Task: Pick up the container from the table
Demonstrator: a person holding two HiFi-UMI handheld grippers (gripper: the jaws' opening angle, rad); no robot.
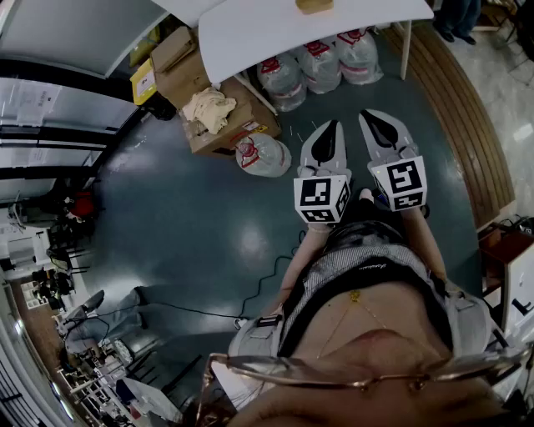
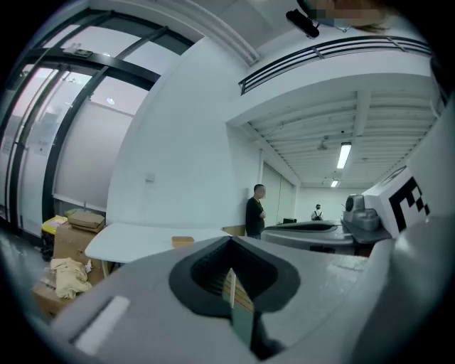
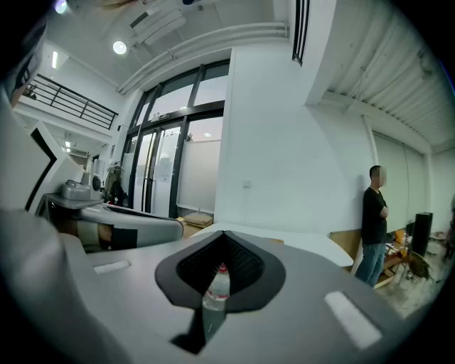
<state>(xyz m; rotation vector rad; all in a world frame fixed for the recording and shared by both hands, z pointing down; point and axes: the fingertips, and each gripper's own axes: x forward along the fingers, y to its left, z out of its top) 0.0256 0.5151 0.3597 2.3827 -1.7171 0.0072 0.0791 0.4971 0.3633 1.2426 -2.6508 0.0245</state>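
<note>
A small tan container (image 1: 314, 6) sits on the white table (image 1: 250, 33) at the top of the head view, well ahead of both grippers. In the left gripper view the container (image 2: 183, 242) rests on the tabletop (image 2: 135, 240), far beyond the jaws. My left gripper (image 1: 331, 125) and right gripper (image 1: 372, 116) are held side by side in front of my body, over the floor, pointing toward the table. Both are shut with nothing held. The left gripper (image 2: 229, 243) and right gripper (image 3: 224, 236) show tips pressed together.
Several large water jugs (image 1: 313, 62) stand under the table, one showing through the right jaw slit as a bottle (image 3: 215, 290). Cardboard boxes (image 1: 204, 92) and a plastic bag (image 1: 263, 155) lie left of the grippers. A person (image 2: 254, 210) stands by the wall. A curved wooden platform (image 1: 476, 125) runs on the right.
</note>
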